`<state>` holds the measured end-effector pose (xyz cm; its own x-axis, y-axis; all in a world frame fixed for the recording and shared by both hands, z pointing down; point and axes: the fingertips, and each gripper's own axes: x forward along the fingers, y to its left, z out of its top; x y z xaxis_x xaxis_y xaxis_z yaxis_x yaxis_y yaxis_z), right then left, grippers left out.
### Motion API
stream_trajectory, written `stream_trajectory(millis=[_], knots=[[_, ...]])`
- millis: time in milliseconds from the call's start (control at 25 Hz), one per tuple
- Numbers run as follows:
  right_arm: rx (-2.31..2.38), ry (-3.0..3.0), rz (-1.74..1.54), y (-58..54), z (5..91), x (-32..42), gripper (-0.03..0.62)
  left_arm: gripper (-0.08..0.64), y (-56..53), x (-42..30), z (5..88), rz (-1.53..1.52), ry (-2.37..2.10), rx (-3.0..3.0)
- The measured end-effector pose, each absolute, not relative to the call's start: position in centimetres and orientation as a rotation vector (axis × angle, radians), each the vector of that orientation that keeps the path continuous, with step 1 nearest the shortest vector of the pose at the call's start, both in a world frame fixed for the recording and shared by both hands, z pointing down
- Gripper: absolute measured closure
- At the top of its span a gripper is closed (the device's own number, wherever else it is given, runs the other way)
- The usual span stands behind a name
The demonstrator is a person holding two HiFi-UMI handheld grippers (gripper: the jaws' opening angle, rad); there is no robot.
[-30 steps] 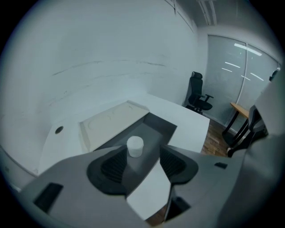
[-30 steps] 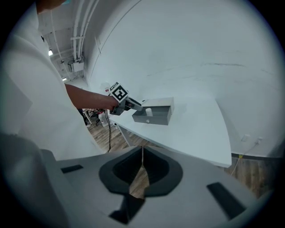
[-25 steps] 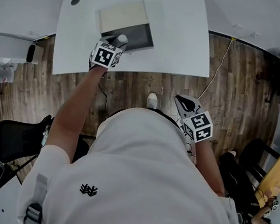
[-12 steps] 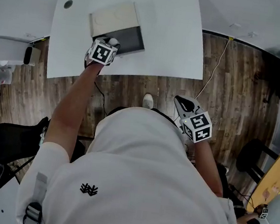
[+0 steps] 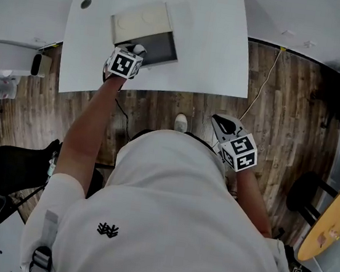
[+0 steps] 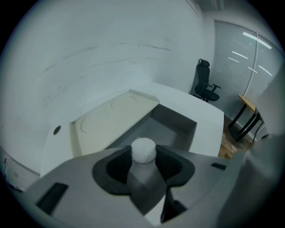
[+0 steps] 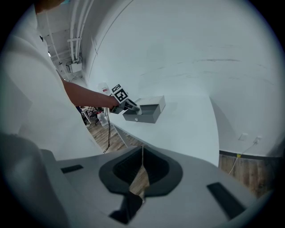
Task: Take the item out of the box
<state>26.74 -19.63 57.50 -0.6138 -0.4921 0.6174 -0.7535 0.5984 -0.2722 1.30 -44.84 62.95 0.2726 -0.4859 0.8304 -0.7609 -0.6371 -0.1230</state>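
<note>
"Item [image 6: 143, 150], white-capped: where is it?"

"At the near left corner of the open box [image 6: 187, 127], between the left gripper's [image 5: 135, 53] jaws. They have just been closing and now press on its sides."

"And the box?"

"On the white table [image 5: 213, 44], its beige lid [image 6: 111, 120] over the far half."

"The right gripper [image 7: 142, 171]?"

"Well apart to the right, close to the person, over the wood floor [image 5: 284, 116]. Its jaws are closed together on nothing."
</note>
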Motion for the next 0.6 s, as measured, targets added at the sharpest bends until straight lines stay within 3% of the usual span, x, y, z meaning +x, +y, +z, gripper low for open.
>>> stream_trajectory(millis=[600], knots=[[0.859, -2.387, 0.660, -19.8, 57.2, 22.0, 0.581, 0.396, -42.1, 0.1, 56.4, 1.032, -1.189, 2.340]])
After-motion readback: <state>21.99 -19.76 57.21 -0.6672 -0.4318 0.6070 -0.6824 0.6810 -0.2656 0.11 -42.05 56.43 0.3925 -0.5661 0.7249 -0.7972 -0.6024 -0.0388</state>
